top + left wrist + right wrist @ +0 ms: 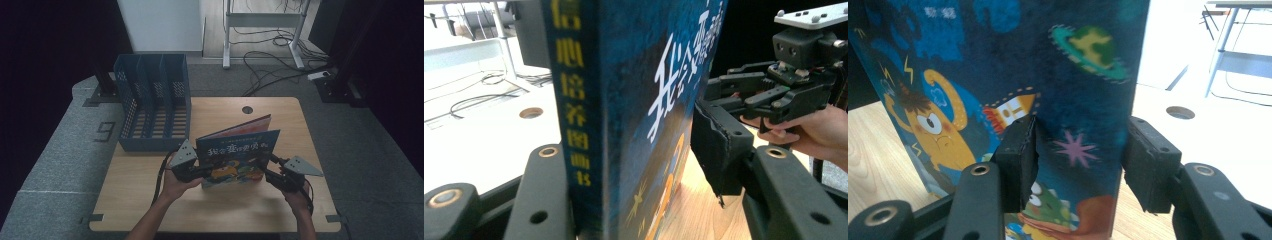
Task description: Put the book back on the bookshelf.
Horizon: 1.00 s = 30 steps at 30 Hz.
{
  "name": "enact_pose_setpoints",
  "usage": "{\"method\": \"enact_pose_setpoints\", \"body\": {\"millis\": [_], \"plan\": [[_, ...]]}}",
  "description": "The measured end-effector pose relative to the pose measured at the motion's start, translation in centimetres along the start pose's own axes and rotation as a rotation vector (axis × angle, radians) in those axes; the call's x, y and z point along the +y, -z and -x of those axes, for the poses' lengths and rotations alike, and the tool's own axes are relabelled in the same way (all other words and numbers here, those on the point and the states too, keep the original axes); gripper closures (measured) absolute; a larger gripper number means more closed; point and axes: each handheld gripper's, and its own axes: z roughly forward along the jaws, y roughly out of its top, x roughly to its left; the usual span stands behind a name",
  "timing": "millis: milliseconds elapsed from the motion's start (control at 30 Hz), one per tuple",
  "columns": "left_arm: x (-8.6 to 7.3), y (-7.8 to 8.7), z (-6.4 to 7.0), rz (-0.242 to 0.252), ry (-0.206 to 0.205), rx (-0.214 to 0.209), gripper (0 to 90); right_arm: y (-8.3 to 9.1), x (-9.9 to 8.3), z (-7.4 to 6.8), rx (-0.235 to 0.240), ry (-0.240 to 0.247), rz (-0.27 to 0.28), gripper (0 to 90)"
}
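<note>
- Picture book [239, 157] held upright near the desk's [150, 200] front edge, about mid-width, blue cover facing the person.
- Left gripper [196, 172] clamped on the book's spine edge; in the left gripper view, one jaw against the spine side, the other on the cover.
- Right gripper [270, 172] clamped on the book's opposite edge; in the right gripper view, both jaws pressed on the covers.
- Blue mesh file rack [152, 102] at the desk's back-left corner, three slots, open side up, well apart from the book.
- Round cable hole [247, 109] near the desk's back edge, behind the book.
- Book's lower edge and contact with the desk hidden behind grippers and hands; cannot tell if resting or lifted.
- Pages slightly fanned at the top, orange edge visible behind the cover.
- Light wood desk top; grey carpet floor around; cables [270, 65] and white frame legs [262, 22] behind; room edges dark.
</note>
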Motion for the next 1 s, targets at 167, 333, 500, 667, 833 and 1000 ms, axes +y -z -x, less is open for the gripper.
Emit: {"method": "enact_pose_setpoints", "body": {"millis": [167,333,500,667,833,1000], "plan": [[0.06,0.05,-0.09,0.003,0.001,0.010,53.9,-0.23,-0.06,-0.17,-0.001,0.000,0.001,48.2],[0.23,0.03,-0.05,0.019,0.002,0.018,54.7,-0.24,-0.11,-0.15,0.001,-0.010,0.006,48.3],[0.50,0.01,0.04,0.018,-0.018,0.022,53.5,-0.19,-0.12,-0.10,0.006,-0.012,0.007,48.4],[0.67,-0.02,-0.23,0.025,-0.020,-0.002,54.9,-0.13,-0.19,0.03,0.014,-0.013,0.012,49.3],[0.64,-0.43,-0.15,0.000,-0.040,0.005,53.2,-0.10,-0.24,0.09,0.020,-0.018,0.016,49.4],[0.72,-0.77,-0.12,0.005,-0.044,0.007,50.4,-0.09,-0.25,0.13,0.025,-0.026,0.017,49.4]]}}
